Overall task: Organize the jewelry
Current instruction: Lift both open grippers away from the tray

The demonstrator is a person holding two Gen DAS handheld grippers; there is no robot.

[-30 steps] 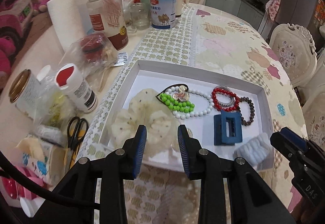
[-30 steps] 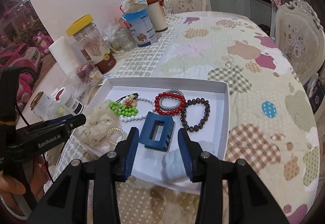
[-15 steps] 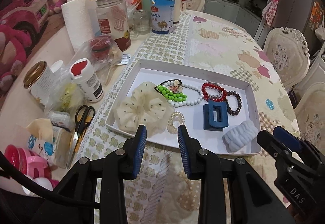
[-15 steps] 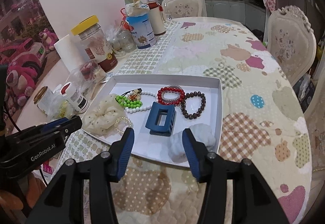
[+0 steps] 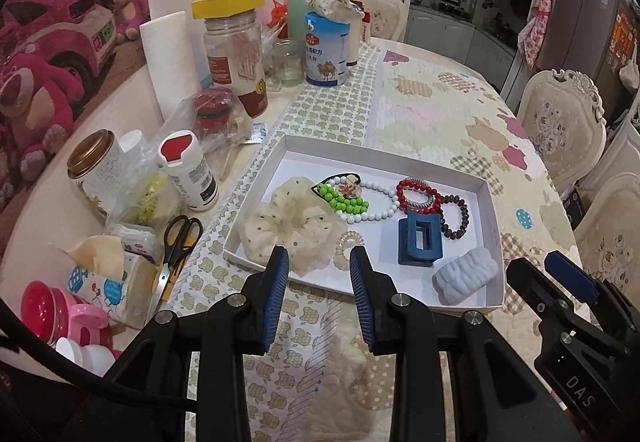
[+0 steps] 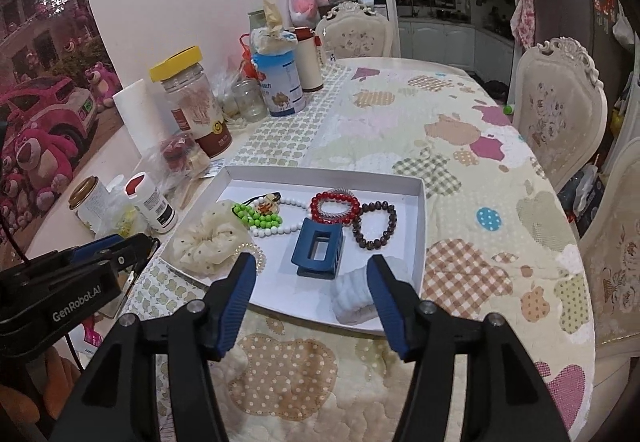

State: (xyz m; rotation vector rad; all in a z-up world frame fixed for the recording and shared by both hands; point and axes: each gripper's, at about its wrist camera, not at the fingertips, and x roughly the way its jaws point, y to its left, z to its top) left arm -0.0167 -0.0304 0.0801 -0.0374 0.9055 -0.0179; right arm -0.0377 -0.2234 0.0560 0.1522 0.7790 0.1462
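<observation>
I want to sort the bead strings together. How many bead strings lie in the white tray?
4, clustered mid-tray: green overlapping white leftward, red beside them, dark brown rightmost. White tray. Another could hide beneath.

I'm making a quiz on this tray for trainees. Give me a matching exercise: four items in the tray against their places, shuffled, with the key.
Things:
1. blue rectangular plastic hair claw
2. cream dotted fabric scrunchie
3. dark brown bead bracelet
4. pale blue fluffy fabric scrunchie

Places in the white cardboard tray, left wrist view:
A. left end
B. near right corner
C. middle of the near half
D. right of the red bead bracelet

Pairs: 1-C, 2-A, 3-D, 4-B
</observation>
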